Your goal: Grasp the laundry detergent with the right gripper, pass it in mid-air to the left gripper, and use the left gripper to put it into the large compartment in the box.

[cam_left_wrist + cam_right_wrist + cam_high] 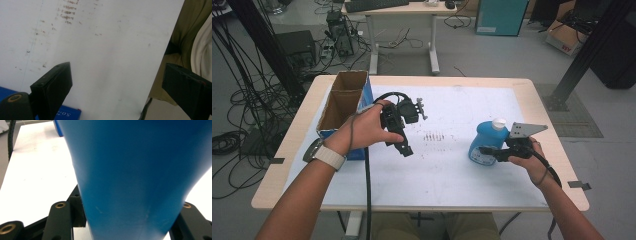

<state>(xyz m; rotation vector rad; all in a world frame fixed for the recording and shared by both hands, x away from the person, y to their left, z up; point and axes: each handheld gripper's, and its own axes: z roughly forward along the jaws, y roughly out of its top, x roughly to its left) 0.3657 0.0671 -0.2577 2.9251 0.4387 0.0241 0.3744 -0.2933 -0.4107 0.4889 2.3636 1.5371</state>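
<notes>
Cables trail over the grey floor behind your desk, whose top is covered by a white, scuffed mat. Take the blue bottle with the white cap as your landmark: it stands on the mat toward the desk's right side. Your right tool comes at it from the right and pinches its body between both jaws; in the right gripper view the blue plastic sits wedged between the black jaws. Well to the left of the bottle, your left tool hangs above the mat with its jaws spread and nothing between them; in the left gripper view you see bare mat in the gap. Farther left of the bottle, just beside your left hand, stands an open cardboard box with blue sides.
</notes>
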